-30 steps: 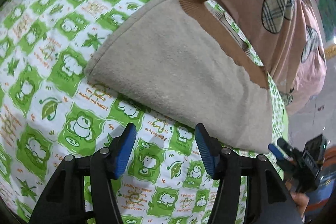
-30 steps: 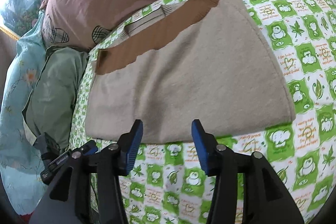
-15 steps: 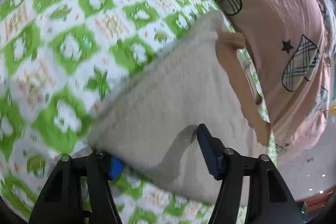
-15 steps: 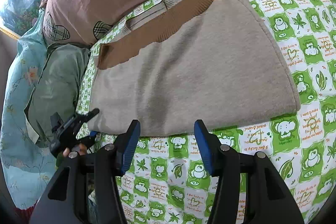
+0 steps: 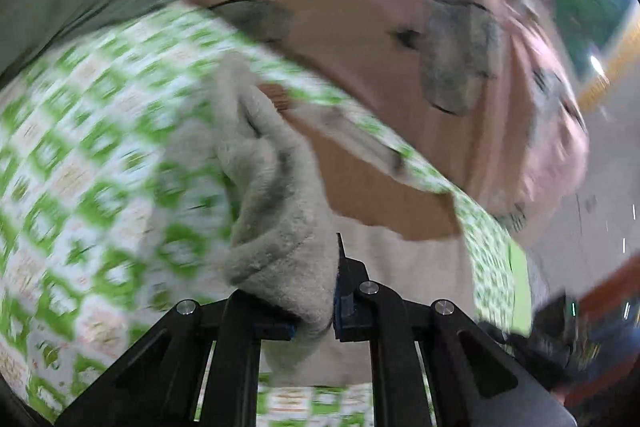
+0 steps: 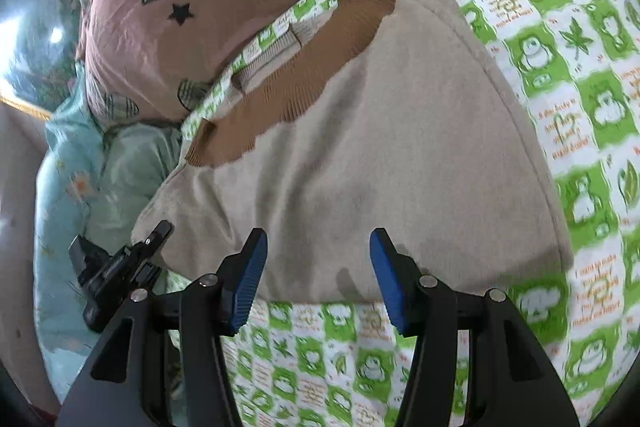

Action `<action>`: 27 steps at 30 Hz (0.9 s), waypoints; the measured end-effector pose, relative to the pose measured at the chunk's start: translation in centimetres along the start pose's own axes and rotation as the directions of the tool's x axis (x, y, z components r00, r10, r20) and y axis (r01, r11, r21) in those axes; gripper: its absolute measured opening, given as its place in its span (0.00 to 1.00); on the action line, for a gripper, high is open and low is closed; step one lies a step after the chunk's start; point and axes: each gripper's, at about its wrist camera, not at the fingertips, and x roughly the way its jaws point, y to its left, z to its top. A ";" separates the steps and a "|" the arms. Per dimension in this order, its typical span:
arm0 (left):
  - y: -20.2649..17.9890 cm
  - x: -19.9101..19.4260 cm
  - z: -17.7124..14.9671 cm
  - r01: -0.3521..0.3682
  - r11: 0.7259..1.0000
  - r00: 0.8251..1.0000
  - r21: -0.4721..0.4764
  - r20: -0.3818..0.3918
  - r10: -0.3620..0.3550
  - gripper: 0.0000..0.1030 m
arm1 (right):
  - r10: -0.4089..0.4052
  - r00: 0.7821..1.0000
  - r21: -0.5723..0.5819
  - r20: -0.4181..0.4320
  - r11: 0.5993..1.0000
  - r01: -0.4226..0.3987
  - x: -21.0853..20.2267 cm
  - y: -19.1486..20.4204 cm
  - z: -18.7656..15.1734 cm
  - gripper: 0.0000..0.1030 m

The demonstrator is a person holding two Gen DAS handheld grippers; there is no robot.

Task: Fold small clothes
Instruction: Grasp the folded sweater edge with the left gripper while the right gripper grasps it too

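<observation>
My left gripper [image 5: 316, 311] is closing, pinching the beige garment's [image 6: 380, 155] corner; my right gripper [image 6: 320, 279] hovers with fingers apart over its near hem.

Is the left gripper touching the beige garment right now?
Touching: in the left wrist view the closing left gripper pinches a bunched fold of the beige garment.

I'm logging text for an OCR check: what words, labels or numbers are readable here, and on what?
"I want to make": orange print on the green-and-white sheet, right wrist view; the lines below it are blurred.
Other orange captions on the sheet: too blurred or small to read.
On the beige garment: none visible.
</observation>
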 end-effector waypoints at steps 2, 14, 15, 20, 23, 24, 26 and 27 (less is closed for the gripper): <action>-3.1 1.1 -0.2 0.033 0.995 0.999 0.093 -0.034 -0.030 0.10 | 0.057 0.998 0.012 0.002 0.998 -0.057 0.1 -0.1 1.4 0.53; -9.9 8.4 -5.4 0.081 0.934 0.972 0.349 -0.236 0.003 0.10 | 0.239 0.952 0.024 -0.192 0.971 -0.239 7.1 2.0 7.9 0.53; -10.0 8.4 -5.4 0.078 0.930 0.972 0.358 -0.236 0.009 0.10 | 0.246 0.947 0.013 -0.204 0.968 -0.249 8.1 2.7 8.2 0.53; -10.4 8.1 -5.0 0.070 0.915 0.971 0.398 -0.237 0.029 0.10 | 0.208 0.957 -0.078 -0.200 0.971 -0.227 13.3 6.4 10.8 0.45; -10.5 7.7 -4.7 0.063 0.910 0.972 0.410 -0.232 0.037 0.10 | 0.201 0.966 -0.103 -0.160 0.970 -0.219 14.4 7.6 12.5 0.18; -10.7 7.4 -4.5 0.067 0.910 0.973 0.409 -0.230 0.032 0.10 | 0.201 0.969 -0.113 -0.146 0.969 -0.219 14.1 8.0 12.8 0.18; -11.1 6.9 -3.9 0.092 0.908 0.972 0.409 -0.236 0.008 0.10 | 0.199 0.973 -0.159 -0.115 0.963 -0.216 12.7 8.6 12.8 0.16; -11.2 6.6 -3.9 0.105 0.905 0.970 0.412 -0.242 -0.002 0.10 | 0.202 0.975 -0.183 -0.095 0.959 -0.217 11.6 8.8 12.7 0.16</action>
